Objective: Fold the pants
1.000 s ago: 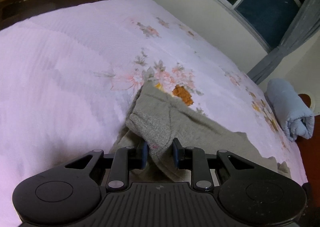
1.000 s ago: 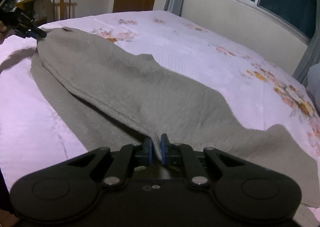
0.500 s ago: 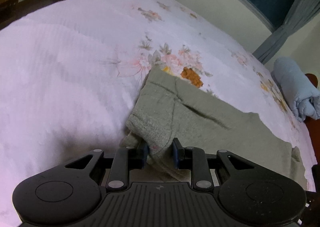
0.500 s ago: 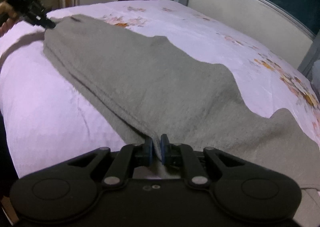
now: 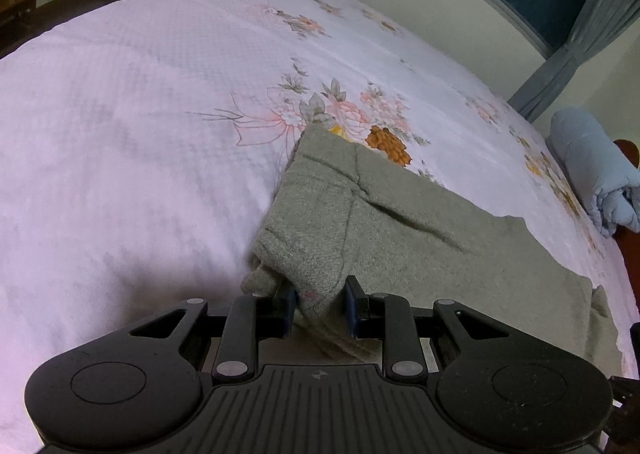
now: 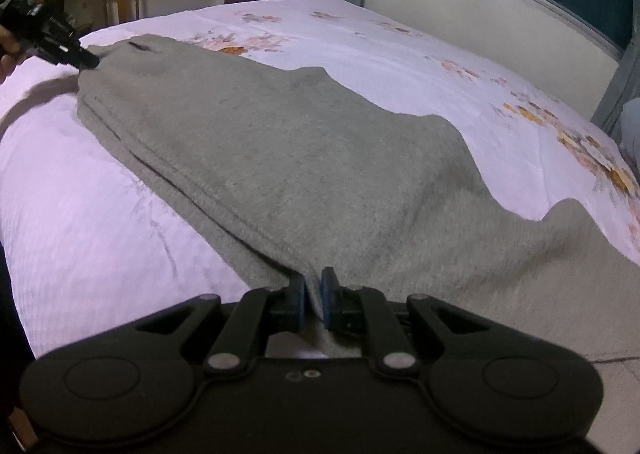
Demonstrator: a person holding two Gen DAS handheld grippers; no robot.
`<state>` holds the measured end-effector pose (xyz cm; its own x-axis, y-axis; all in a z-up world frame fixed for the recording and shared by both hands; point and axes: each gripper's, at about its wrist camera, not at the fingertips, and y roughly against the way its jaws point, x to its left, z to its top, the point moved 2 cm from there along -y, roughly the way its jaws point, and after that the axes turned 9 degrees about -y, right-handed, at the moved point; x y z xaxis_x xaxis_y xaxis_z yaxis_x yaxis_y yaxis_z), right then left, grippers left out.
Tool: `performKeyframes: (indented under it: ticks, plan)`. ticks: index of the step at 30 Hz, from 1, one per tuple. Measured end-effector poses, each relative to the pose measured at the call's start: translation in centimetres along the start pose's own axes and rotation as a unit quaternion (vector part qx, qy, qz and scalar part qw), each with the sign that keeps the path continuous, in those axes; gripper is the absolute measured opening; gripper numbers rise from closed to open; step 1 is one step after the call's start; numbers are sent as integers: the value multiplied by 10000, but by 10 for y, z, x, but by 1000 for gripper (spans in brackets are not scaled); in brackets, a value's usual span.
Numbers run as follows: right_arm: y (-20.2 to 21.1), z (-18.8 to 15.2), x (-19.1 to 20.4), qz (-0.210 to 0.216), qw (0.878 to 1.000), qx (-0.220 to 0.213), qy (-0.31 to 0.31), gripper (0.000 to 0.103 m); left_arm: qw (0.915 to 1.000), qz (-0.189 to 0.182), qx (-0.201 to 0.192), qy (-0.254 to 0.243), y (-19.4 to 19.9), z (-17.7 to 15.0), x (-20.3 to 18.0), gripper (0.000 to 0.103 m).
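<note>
On the bed (image 5: 132, 101), in the left wrist view, the left tool (image 5: 320, 304) pinches a bunched corner of the grey pants (image 5: 400, 230) near the bed's near edge. In the right wrist view, the right tool (image 6: 313, 304) clamps a thin fold of the pants (image 6: 304, 157). Soft, limp cloth; best held at corners. Both grips' undersides are hidden.
</note>
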<state>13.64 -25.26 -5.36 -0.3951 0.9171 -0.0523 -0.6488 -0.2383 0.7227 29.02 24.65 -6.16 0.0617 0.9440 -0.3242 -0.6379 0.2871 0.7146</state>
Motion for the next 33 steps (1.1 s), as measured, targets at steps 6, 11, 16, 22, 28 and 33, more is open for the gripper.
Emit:
performKeyframes:
  ticks: [6,11,16,22,28,33]
  plan:
    - [1,-2,1,-2,10000,12,11,1,10000,-31,2,-11,-1,0,0,25]
    - [4,-1,1,-17,10000,2,6,1,9999,-97,-71,76,3,4,1,25]
    - [9,-3,2,-34,10000,-59,60,2,9996,-63,-200,-213,6,11,-5,25]
    - [3,-1,1,-6,10000,-2,-33,3,10000,-20,-85,5,-7,5,1,26]
    - [9,-1,-5,-162,9997,-132,-135,28,9986,294,-437,41,11,3,-1,103]
    - [39,-5,-17,-433,9967,-613,-305,79,9964,639,-548,141,29,2,1,103]
